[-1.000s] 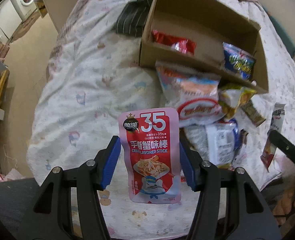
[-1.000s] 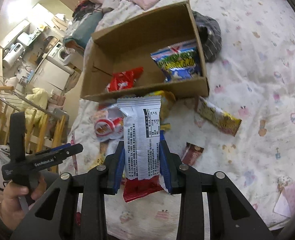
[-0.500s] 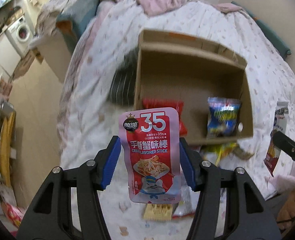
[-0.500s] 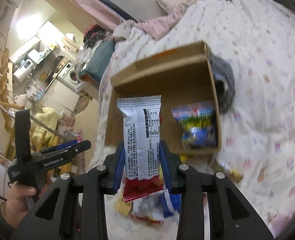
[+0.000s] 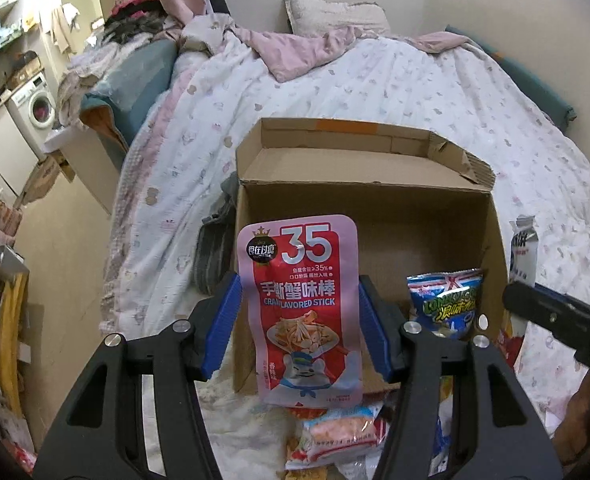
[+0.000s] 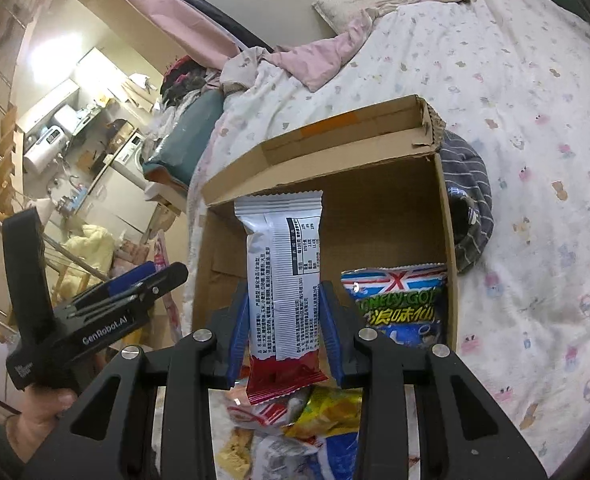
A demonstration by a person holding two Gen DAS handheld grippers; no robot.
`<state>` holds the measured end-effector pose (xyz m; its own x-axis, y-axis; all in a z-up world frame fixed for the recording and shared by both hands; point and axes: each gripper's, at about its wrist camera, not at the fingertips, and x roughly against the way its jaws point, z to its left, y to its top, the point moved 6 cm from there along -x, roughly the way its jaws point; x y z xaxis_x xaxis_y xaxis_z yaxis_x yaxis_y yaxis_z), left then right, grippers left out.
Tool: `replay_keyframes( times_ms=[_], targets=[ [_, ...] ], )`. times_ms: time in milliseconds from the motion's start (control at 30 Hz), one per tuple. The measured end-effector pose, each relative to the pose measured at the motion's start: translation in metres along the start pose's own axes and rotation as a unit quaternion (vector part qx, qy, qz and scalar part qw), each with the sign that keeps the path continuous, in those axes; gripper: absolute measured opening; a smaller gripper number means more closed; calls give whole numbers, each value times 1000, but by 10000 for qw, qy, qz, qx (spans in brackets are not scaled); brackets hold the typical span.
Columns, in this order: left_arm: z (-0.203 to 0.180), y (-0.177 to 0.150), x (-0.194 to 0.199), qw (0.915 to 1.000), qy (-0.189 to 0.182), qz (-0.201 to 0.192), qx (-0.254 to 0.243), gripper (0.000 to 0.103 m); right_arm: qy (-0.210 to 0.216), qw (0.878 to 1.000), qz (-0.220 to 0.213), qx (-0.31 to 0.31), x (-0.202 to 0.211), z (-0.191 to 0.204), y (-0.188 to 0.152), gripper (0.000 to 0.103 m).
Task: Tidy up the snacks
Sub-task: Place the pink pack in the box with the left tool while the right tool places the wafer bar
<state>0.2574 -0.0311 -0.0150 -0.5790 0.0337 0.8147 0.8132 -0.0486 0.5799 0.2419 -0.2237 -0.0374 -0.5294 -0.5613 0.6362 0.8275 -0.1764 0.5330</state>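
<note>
Snacks being sorted on a bed, both grippers loaded. Left gripper (image 5: 299,324) is clamping a pink and red crab stick pouch (image 5: 301,308) by its side edges between the blue pads (image 5: 225,322), pouch standing upright and facing the camera. Directly ahead of its fingers, a cardboard box (image 5: 359,196) is sitting open on the patterned quilt (image 5: 375,88); a blue chip bag (image 5: 445,300) is lying inside the box, just right of the pouch. Below the fingers, loose snack packets (image 5: 339,440) are piling against the box's near wall. Right gripper (image 6: 285,328) is pinching a white and red snack bar (image 6: 283,284) at a narrower span, bar upright with its printed back showing. Ahead of it sits the same box, the blue chip bag to the right of its fingers. A striped grey cloth (image 6: 467,204) is lying beside the box's right wall. Off to its left, a hand (image 6: 41,412) is holding the other gripper.
</note>
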Motion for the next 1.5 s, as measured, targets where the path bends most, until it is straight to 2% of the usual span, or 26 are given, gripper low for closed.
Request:
replay_keyframes(
  times_ms=[133,300,500,800,1033,1233,1433,1467,1500],
  targets=[
    [-2,1,-17,9999,-30,16,96,54,-77,10000,31,9,-13,-9,-3,35],
    [-5,-6,-29,9999,-24,-16,101,54,36,9999,124,-25,-23,-6,-4,35],
    [-6,-4,-26,9995,-91,-292,89,54,-178,9993,319,-124,-40,-16,-8,35],
    [-9,-7,-33,9997,-177,-154,112,54,-337,9983,449,-167,-47,-20,-12,35],
    [-17,-6,-30,9996,-131,-258,-44,54,-446,9973,519,-248,-54,-25,-13,36],
    [-13,-9,-32,9996,-219,-139,94,54,-476,9967,608,-266,-57,-27,-15,37],
    [-17,-10,-31,9996,-223,-130,-96,54,-479,9964,636,-282,-58,-29,-15,38],
    [-18,-10,-32,9995,-237,-113,-148,56,-484,9963,647,-290,-59,-29,-16,38],
    [-20,-11,-32,9995,-232,-85,-202,63,-484,9962,659,-296,-59,-30,-16,38]
  ],
)
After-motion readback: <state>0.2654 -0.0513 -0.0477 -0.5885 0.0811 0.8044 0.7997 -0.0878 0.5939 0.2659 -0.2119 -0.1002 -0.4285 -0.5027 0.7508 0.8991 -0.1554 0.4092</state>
